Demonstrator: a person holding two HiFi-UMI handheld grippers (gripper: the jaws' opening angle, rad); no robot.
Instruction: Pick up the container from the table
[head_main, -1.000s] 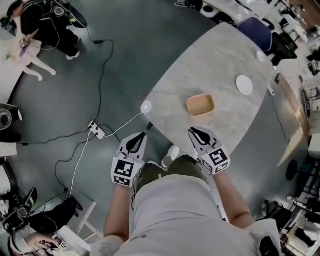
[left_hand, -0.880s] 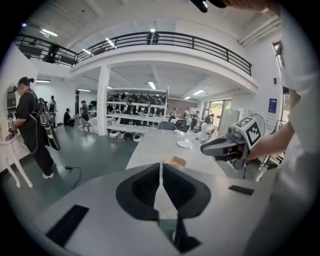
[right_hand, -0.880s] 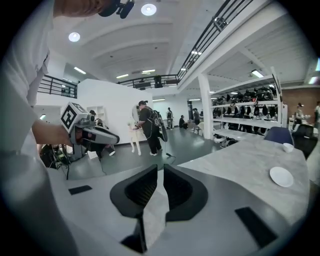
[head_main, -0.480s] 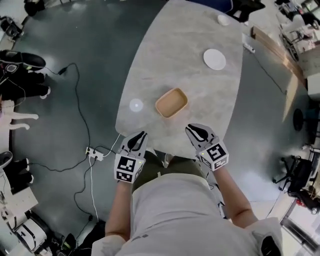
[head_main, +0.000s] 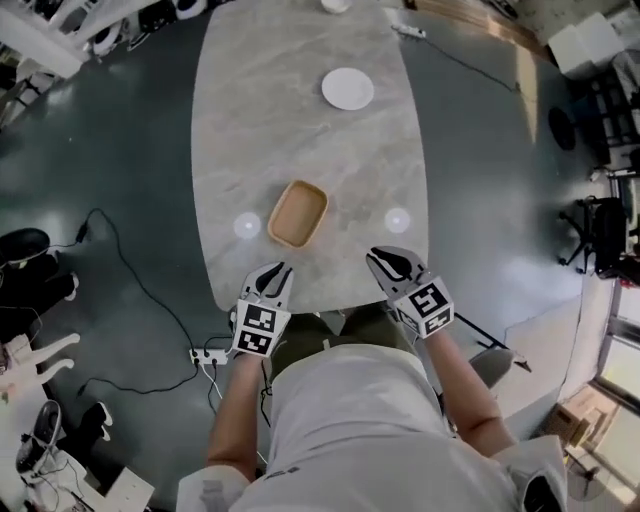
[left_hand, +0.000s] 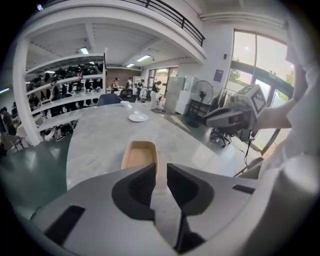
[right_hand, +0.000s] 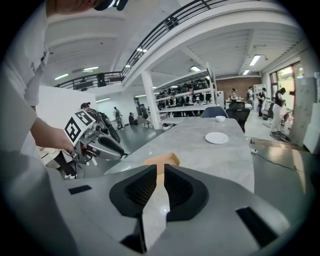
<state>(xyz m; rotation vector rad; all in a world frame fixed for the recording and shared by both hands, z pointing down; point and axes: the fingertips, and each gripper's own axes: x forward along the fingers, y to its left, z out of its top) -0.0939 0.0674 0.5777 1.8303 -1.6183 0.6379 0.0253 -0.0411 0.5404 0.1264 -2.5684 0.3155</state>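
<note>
The tan, oblong container (head_main: 297, 213) lies open side up on the grey marble table (head_main: 300, 120), near its front edge. It also shows ahead in the left gripper view (left_hand: 140, 154) and the right gripper view (right_hand: 162, 159). My left gripper (head_main: 278, 272) hovers at the table's near edge, just short of the container, and its jaws are opening with nothing between them (left_hand: 161, 167). My right gripper (head_main: 385, 262) is over the near edge to the container's right. Its jaws (right_hand: 160, 169) stand a narrow gap apart and hold nothing.
A white plate (head_main: 348, 88) sits farther back on the table, and a small bowl (head_main: 335, 5) is at the far end. Two bright round spots (head_main: 247, 225) flank the container. Cables and a power strip (head_main: 210, 355) lie on the floor at left.
The person has turned to face the table, which now runs straight ahead. Both grippers came forward to its near edge, with the container between them and just beyond.
</note>
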